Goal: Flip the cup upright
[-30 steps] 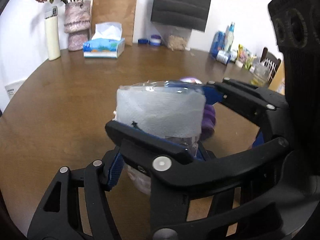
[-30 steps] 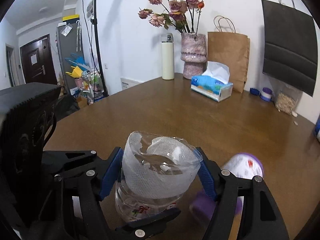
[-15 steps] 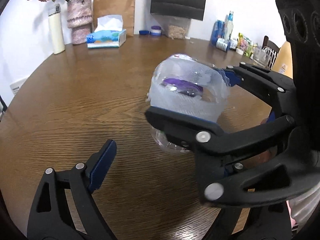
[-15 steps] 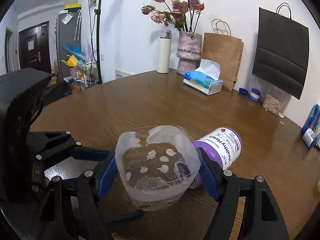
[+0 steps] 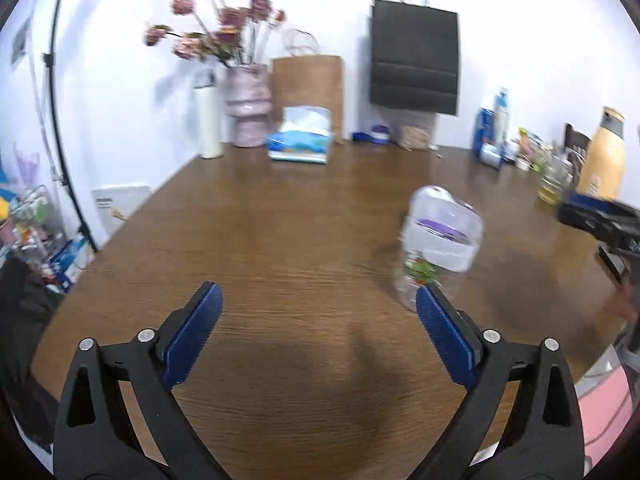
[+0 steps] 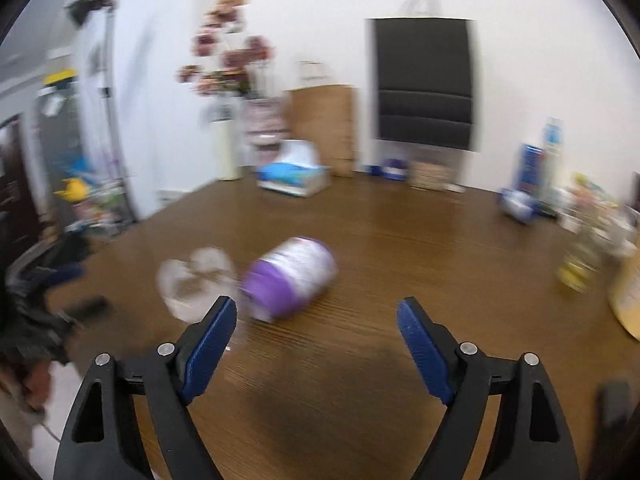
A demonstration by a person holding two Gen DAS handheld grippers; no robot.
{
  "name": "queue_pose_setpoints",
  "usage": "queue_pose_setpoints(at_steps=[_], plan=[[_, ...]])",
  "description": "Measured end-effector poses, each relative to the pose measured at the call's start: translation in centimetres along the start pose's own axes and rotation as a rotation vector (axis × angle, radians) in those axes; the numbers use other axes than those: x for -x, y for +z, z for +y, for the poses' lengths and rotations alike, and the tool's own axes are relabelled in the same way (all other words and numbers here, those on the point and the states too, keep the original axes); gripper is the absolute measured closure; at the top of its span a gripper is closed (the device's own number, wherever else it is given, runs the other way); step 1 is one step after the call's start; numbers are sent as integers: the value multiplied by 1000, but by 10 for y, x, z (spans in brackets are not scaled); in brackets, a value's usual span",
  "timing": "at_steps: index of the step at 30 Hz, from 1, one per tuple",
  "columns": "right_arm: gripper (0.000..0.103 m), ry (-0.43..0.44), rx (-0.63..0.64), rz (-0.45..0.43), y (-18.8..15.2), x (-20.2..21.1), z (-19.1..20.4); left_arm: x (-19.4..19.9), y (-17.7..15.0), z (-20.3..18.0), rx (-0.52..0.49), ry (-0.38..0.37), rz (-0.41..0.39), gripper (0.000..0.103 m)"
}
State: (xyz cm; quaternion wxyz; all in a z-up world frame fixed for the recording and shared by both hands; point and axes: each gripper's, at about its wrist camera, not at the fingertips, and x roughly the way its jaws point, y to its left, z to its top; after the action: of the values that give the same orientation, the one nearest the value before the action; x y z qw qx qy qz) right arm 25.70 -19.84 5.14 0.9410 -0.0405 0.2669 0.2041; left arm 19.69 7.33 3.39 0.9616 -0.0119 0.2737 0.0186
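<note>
White walls back a brown wooden worktop [image 5: 288, 240] that carries a vase of dried flowers [image 5: 245, 112], a tissue box [image 5: 299, 142], a brown paper bag [image 5: 307, 88] and a black bag [image 5: 414, 66] along its far edge; bottles crowd the right side. Nearer stands the clear plastic cup [image 5: 438, 248], mouth up and base on the wood as far as the left view shows, with a small printed motif low on its wall; its outline is a little smeared, so I cannot tell whether it sits perfectly level. A purple bottle [image 6: 290, 280] lies on its side just beside the cup [image 6: 198, 280], and whether the two touch is lost to blur.

Both tools are released: the left tool [image 5: 316, 336] spreads its blue pads wide with nothing between them, the cup just off its right pad; the right tool [image 6: 316, 340] is likewise spread and empty, well short of cup and bottle.

Judging by this, the flip looks done and the step in hand is a clean retreat; doing it well means drawing each tool straight back along its own line, jaws held wide; the left pad nearest the cup is the one to watch, since a light, empty cup would likely tip at a graze; sideways sweeps toward the lying bottle seem unwise too, as it could roll into the cup.
</note>
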Motion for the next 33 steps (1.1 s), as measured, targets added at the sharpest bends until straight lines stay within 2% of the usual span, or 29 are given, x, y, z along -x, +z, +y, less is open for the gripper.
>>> queue_pose_setpoints(at_steps=[6, 12, 16, 18, 20, 23, 26, 28, 31, 33], plan=[[15, -55, -76, -5, -19, 13, -27, -12, 8, -1, 31, 26, -7, 6], [15, -42, -67, -18, -22, 15, -21, -2, 1, -9, 11, 33, -32, 6], [15, -38, -56, -58, -27, 26, -11, 16, -5, -8, 41, 52, -76, 6], [15, -32, -35, -90, -37, 38, -4, 34, -16, -12, 58, 63, -126, 6], [15, -38, -17, -110, -52, 52, 4, 51, -31, -21, 29, 56, -162, 6], [15, -43, 2, -134, -75, 74, 17, 77, -59, -35, 0, 72, -176, 6], [16, -49, -52, -169, -103, 99, 29, 101, -88, -39, 68, 5, -167, 6], [15, -69, -45, -203, -125, 120, 42, 115, -104, -42, 69, -27, -181, 6], [15, -81, 11, -248, -147, 142, 60, 137, -121, -47, 19, 46, -273, 5], [15, -53, 31, -240, -151, 144, 67, 148, -119, -44, 31, 39, -329, 5]])
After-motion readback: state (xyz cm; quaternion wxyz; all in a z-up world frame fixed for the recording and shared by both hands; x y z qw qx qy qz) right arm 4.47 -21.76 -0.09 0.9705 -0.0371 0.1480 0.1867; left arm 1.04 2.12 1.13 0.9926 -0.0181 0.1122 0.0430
